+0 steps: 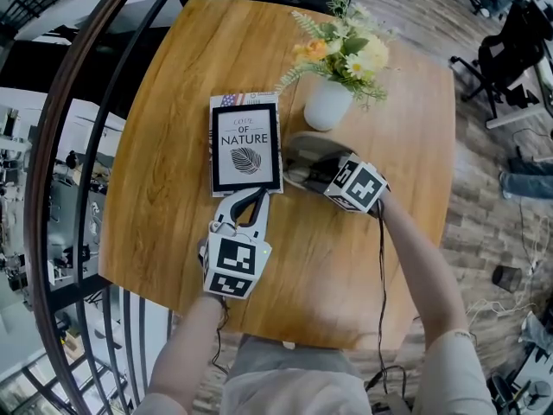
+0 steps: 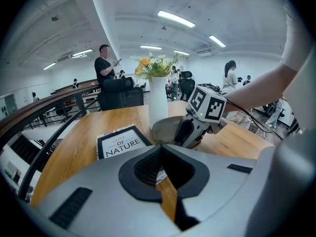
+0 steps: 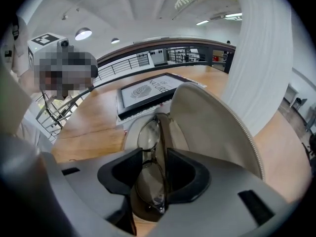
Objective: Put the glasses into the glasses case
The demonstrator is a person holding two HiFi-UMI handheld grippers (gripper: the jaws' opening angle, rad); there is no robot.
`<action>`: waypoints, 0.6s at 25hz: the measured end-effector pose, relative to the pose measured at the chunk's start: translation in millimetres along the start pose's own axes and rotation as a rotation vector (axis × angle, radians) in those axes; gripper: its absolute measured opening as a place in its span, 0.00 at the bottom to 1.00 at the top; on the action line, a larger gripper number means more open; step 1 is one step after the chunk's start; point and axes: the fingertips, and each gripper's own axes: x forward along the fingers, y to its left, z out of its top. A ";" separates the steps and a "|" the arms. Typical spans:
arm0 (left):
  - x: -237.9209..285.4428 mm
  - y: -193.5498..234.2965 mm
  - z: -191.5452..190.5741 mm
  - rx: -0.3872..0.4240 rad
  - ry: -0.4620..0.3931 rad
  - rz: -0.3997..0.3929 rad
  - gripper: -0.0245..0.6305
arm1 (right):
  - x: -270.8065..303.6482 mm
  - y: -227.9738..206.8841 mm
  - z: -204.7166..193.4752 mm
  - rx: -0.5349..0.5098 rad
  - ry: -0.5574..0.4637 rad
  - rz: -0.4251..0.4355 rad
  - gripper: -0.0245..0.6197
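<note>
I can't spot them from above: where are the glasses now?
In the right gripper view, the glasses sit on edge inside the open glasses case, between the jaws of the right gripper, beside the white vase, with the book just beyond.

The black-framed card (image 1: 246, 148) reads "OF NATURE" under a fainter cursive word

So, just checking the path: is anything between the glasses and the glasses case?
Nothing visible is. The glasses stand between the right gripper's jaws, right over the open glasses case, its lid raised beside the vase. The book lies beside the case, not across it.
</note>
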 end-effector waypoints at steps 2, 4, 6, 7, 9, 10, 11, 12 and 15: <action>-4.5 -0.7 -0.4 0.000 -0.002 0.001 0.06 | -4.4 -1.0 1.7 -0.011 -0.016 -0.029 0.31; -10.0 -1.9 -1.4 0.000 0.001 0.002 0.06 | -11.8 -1.7 5.9 -0.015 -0.036 -0.059 0.31; -14.9 -3.3 -0.7 0.004 0.001 0.002 0.06 | -21.5 -2.0 13.3 -0.019 -0.059 -0.084 0.31; -16.9 -4.1 -0.4 0.005 -0.001 0.003 0.06 | -26.8 -2.0 17.4 -0.021 -0.072 -0.095 0.31; -21.1 -5.5 4.3 0.012 -0.011 0.005 0.06 | -38.4 -2.4 26.9 -0.007 -0.111 -0.113 0.31; -23.9 -5.8 9.6 0.023 -0.020 0.005 0.06 | -44.9 -2.3 32.1 0.007 -0.133 -0.121 0.30; -27.3 -6.3 14.6 0.033 -0.029 0.006 0.06 | -52.0 -1.4 37.4 0.019 -0.155 -0.130 0.29; -31.2 -7.2 18.6 0.040 -0.037 0.007 0.06 | -60.0 0.1 43.0 0.027 -0.178 -0.141 0.29; -45.2 -9.9 30.4 0.054 -0.062 0.017 0.06 | -89.0 6.9 61.0 0.046 -0.255 -0.180 0.24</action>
